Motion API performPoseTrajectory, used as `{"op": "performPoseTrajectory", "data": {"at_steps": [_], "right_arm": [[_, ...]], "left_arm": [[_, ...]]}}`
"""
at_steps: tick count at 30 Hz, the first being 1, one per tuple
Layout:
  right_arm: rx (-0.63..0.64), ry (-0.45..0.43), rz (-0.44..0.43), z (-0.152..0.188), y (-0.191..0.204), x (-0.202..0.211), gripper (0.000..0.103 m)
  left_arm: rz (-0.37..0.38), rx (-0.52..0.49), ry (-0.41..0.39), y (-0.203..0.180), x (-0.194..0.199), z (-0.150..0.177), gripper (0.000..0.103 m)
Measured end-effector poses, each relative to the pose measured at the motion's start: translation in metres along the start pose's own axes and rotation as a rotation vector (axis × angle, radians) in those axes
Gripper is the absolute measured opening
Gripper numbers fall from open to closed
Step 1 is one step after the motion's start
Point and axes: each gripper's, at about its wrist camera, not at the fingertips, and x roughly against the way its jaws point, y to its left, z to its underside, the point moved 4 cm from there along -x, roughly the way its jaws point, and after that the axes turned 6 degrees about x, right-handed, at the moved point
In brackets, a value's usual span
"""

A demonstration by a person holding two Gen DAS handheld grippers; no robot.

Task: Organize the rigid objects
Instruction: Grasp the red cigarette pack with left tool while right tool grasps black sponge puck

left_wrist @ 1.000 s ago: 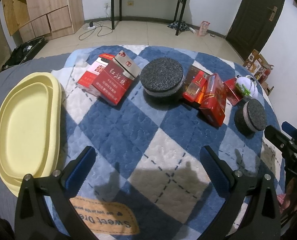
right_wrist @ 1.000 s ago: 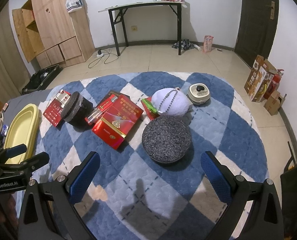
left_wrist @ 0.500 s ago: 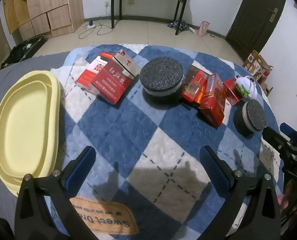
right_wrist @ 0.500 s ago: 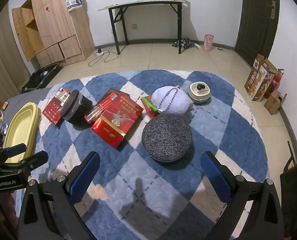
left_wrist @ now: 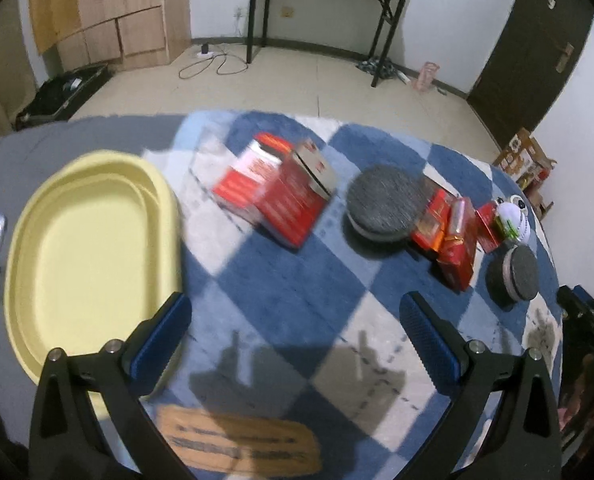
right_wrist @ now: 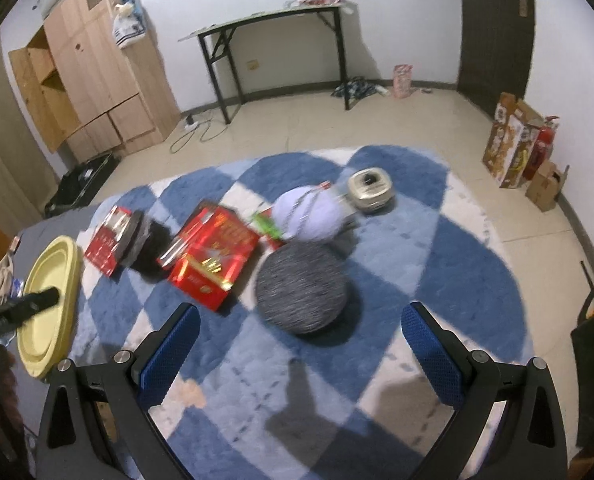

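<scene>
Since half a second ago both views have swung left: the tray point(left_wrist: 85, 248) now sits nearer the left gripper point(left_wrist: 295, 330) (jaws apart, empty). The right gripper point(right_wrist: 301, 340), also apart, hovers before the dark disc point(right_wrist: 301, 290).

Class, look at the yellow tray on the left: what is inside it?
The yellow tray shows only its own bare yellow floor. The left hand-held gripper covers the near corner, so that part cannot be checked.

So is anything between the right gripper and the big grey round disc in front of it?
Nothing visible: only bare rug lies between the open right gripper and the grey disc. The red box sits off to its left.
</scene>
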Motion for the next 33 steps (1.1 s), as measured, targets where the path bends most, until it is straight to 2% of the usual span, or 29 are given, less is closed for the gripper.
{"op": "performPoseTrajectory", "data": {"at_steps": [3, 6, 9, 12, 14, 15, 17, 19, 23, 29, 33], "right_arm": [[-0.059, -0.011, 0.010, -0.001, -0.022, 0.009, 0.103], [-0.100, 0.018, -0.001, 0.001, -0.037, 0.009, 0.103], [-0.045, 0.065, 0.004, 0.006, -0.033, 0.000, 0.103], [-0.045, 0.106, -0.004, 0.007, -0.032, -0.015, 0.103], [-0.013, 0.100, -0.011, 0.001, -0.024, -0.025, 0.103], [0.007, 0.102, -0.014, -0.003, -0.021, -0.032, 0.103], [0.066, 0.114, 0.005, -0.006, -0.009, -0.048, 0.103], [0.085, 0.124, 0.010, -0.006, -0.004, -0.063, 0.103], [0.084, 0.118, -0.010, -0.006, -0.001, -0.083, 0.103], [0.131, 0.103, -0.015, -0.004, 0.008, -0.089, 0.103], [0.132, 0.111, 0.001, -0.002, 0.008, -0.087, 0.103]], "left_arm": [[-0.054, -0.064, -0.009, 0.009, 0.000, -0.020, 0.103], [-0.067, -0.135, 0.003, 0.003, -0.015, -0.031, 0.103], [-0.105, -0.229, -0.030, -0.010, -0.031, -0.036, 0.103], [-0.118, -0.284, -0.010, -0.019, -0.052, -0.039, 0.103], [-0.135, -0.327, -0.003, -0.021, -0.064, -0.038, 0.103], [-0.167, -0.348, 0.008, -0.020, -0.072, -0.039, 0.103], [-0.217, -0.333, 0.048, -0.013, -0.086, -0.041, 0.103], [-0.199, -0.315, 0.067, -0.010, -0.094, -0.043, 0.103], [-0.337, -0.385, 0.011, -0.009, -0.105, -0.052, 0.103], [-0.331, -0.480, 0.026, -0.027, -0.121, -0.039, 0.103], [-0.332, -0.477, 0.014, -0.029, -0.124, -0.039, 0.103]]}}
